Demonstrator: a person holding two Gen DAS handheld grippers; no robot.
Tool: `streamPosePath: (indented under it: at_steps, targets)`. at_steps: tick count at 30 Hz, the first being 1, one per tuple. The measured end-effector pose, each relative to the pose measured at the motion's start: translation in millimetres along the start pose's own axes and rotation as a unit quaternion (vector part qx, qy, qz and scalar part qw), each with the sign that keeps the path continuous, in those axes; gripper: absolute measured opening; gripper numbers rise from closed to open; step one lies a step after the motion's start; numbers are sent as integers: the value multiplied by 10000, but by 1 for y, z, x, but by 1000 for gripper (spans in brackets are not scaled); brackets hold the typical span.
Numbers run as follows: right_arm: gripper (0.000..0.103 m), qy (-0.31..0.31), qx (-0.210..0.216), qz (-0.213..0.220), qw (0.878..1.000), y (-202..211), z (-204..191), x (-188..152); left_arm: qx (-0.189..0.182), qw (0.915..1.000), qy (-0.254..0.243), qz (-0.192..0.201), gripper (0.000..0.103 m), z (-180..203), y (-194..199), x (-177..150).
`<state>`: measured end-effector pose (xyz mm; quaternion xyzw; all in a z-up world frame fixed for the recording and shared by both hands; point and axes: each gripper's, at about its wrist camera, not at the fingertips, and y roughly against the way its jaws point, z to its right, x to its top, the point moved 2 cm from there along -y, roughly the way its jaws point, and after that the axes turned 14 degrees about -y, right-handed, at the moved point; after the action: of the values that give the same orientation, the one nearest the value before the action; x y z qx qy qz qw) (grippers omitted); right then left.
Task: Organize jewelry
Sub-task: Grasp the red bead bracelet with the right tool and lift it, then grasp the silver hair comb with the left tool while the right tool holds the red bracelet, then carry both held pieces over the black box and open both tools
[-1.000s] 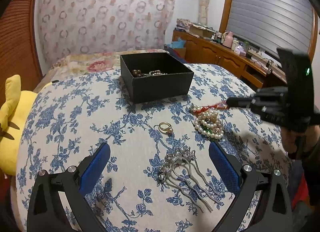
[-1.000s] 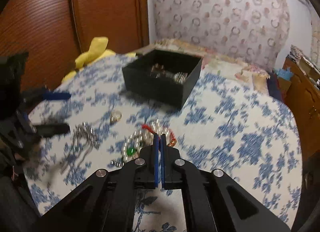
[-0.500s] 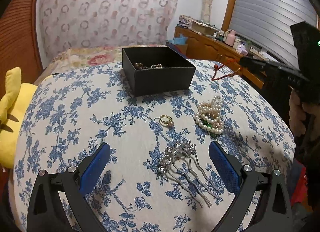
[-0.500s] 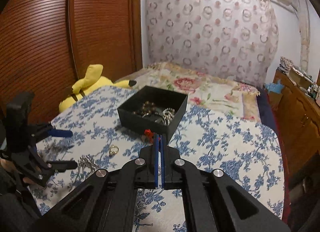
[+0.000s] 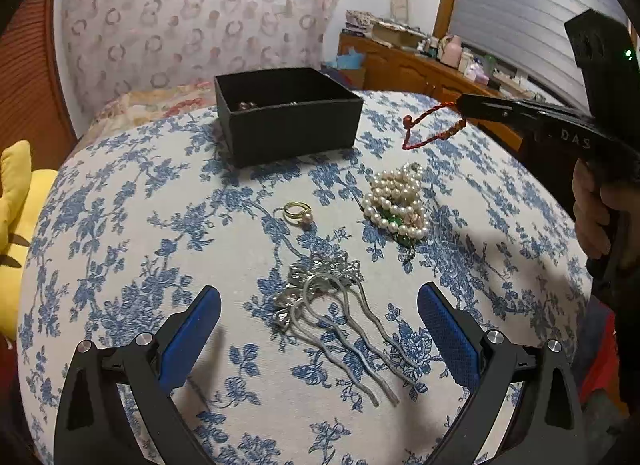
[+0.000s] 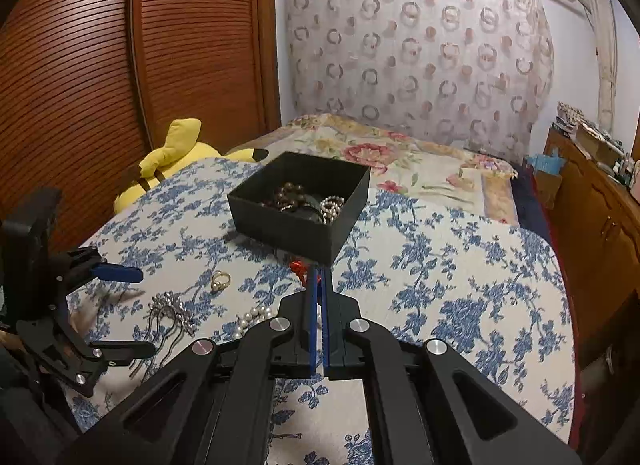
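Left gripper (image 5: pixel 319 319) spread wide above wavy-pronged metal hair comb (image 5: pixel 336 313). Right gripper (image 5: pixel 460 107) pinching twisted red cord bracelet (image 5: pixel 430 127), beside matte black box (image 5: pixel 288 117).

box (image 5: pixel 294 127): matt black, maybe card | comb (image 5: pixel 336 313): shiny metal | tablecloth (image 5: pixel 120 233): woven cloth | pearls (image 5: pixel 396 201): glossy

Ring (image 5: pixel 297 213) between comb (image 5: pixel 335 317) and box (image 5: pixel 287 115); pearls (image 5: pixel 397 201) perhaps rightward.
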<state>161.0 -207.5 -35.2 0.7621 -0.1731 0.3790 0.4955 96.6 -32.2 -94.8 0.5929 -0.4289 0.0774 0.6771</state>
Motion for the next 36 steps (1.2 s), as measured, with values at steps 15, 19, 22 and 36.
streamPosePath:
  at_steps: [15, 19, 22, 36]
  targets:
    - [2, -25, 38, -109, 9999, -8, -2, -11, 340, 9989, -185, -281, 51, 2, -16, 3]
    - [2, -14, 32, -127, 9999, -11, -4, -12, 358, 9993, -93, -106, 51, -3, -9, 5]
    - [2, -4, 50, -94, 9999, -11, -5, -9, 383, 9993, -47, 25, 51, -7, -4, 10]
    - [2, 110, 90, 302, 9994, -32, -21, 58, 617, 9958, 92, 676, 51, -42, 10, 59]
